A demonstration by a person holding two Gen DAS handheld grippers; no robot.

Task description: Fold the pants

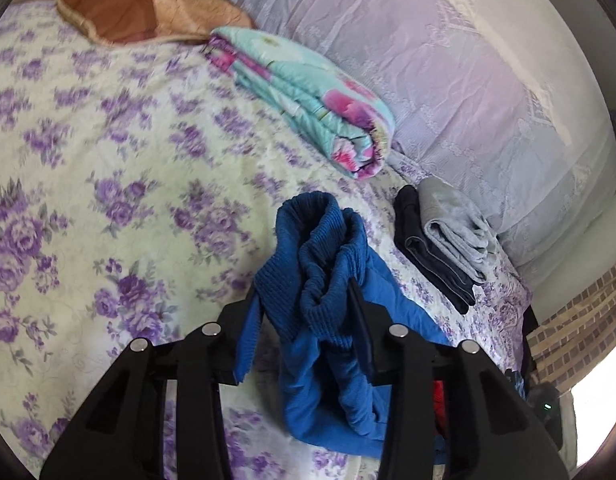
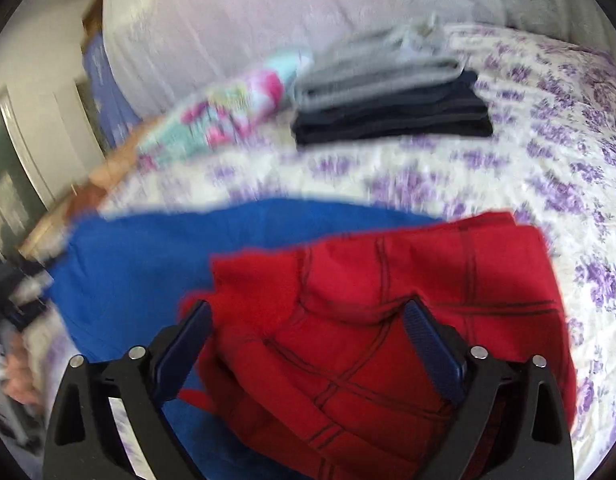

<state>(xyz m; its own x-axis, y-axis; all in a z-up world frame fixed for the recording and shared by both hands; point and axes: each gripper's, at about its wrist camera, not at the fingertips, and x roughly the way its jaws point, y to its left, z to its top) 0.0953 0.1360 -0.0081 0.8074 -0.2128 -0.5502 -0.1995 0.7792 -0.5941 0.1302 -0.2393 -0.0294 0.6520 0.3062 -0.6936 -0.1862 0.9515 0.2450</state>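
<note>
The pants are blue with a red web-patterned part. In the left wrist view my left gripper is shut on the bunched blue ribbed cuff and holds it above the bed; blue cloth hangs below. In the right wrist view my right gripper has its jaws wide apart around a fold of the red part; the cloth fills the gap, and I cannot tell whether it is gripped. The blue part spreads to the left over the bed.
The bed has a purple-flowered cover. A folded turquoise and pink quilt, a brown pillow and a stack of folded grey and dark clothes lie near the lilac headboard. The stack also shows in the right wrist view.
</note>
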